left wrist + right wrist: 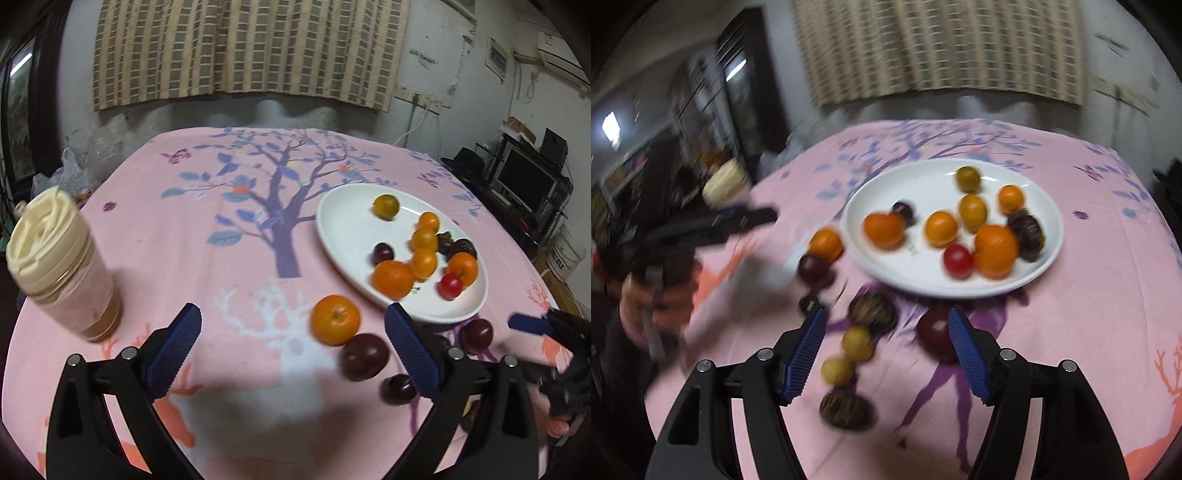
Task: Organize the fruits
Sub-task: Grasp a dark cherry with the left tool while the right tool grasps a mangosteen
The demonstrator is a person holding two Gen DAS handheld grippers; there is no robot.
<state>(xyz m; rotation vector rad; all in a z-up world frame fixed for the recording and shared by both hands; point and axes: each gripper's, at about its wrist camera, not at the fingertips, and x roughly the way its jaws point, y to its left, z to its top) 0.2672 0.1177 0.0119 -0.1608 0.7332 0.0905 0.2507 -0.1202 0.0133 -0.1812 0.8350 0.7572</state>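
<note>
A white plate (343, 221) holds several small orange, yellow, red and dark fruits; it also shows in the right wrist view (912, 269). On the pink cloth in front of it lie an orange (335, 319), a dark plum (365, 356) and two smaller plums (398, 388). My left gripper (293, 350) is open and empty just short of the orange. My right gripper (888, 356) is open and empty above loose fruit: a dark plum (936, 332), two yellow fruits (857, 343) and brown wrinkled fruits (873, 312). The right wrist view is blurred.
A jar with a cream lid (59, 266) stands at the left of the table. The right gripper shows at the right edge of the left wrist view (554, 332). The left gripper and a hand show at the left of the right wrist view (701, 229). A checked curtain hangs behind.
</note>
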